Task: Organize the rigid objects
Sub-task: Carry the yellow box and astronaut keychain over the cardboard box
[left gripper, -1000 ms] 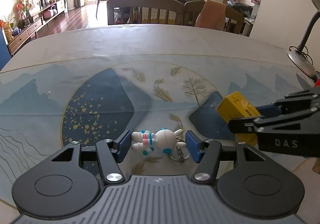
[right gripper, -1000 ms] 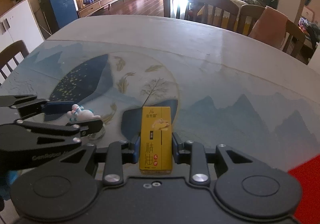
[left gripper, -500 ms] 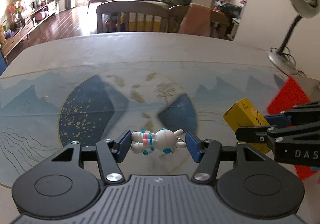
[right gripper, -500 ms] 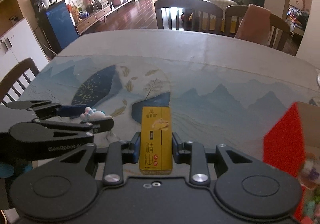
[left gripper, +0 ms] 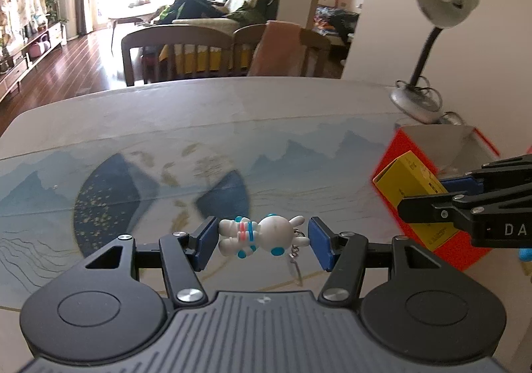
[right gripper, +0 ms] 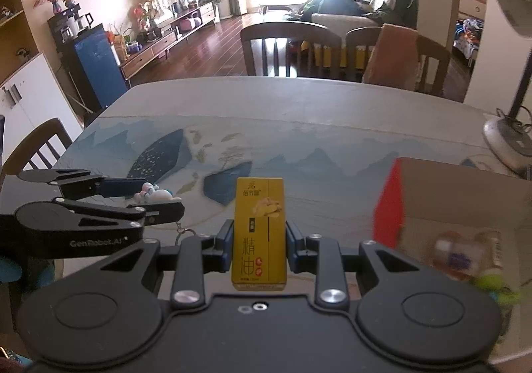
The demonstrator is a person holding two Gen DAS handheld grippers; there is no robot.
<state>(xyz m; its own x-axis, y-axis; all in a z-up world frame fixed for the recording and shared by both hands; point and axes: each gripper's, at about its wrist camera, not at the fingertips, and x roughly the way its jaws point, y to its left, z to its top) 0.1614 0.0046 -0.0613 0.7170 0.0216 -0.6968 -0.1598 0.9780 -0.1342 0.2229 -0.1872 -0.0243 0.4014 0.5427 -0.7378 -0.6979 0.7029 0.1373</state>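
My left gripper (left gripper: 261, 241) is shut on a white astronaut rabbit keychain (left gripper: 259, 235) with blue and pink trim, held above the table; its ring dangles below. My right gripper (right gripper: 259, 241) is shut on a yellow carton (right gripper: 260, 233) with Chinese print, held upright. In the left wrist view the carton (left gripper: 410, 181) sits in front of the red cardboard box (left gripper: 442, 253) at the right. In the right wrist view the left gripper (right gripper: 146, 195) with the keychain (right gripper: 154, 194) is at the left, and the open red box (right gripper: 389, 206) is at the right.
The table carries a blue mountain-print cloth (left gripper: 199, 153). A grey desk lamp (left gripper: 415, 103) stands at the far right corner behind the box. Blurred items (right gripper: 465, 256) lie inside the box. Wooden chairs (right gripper: 292, 50) line the far edge, another (right gripper: 33, 150) at left.
Both grippers have risen and swung right with their objects still held. The red box has come into view at the right, and the carton is now in front of it.
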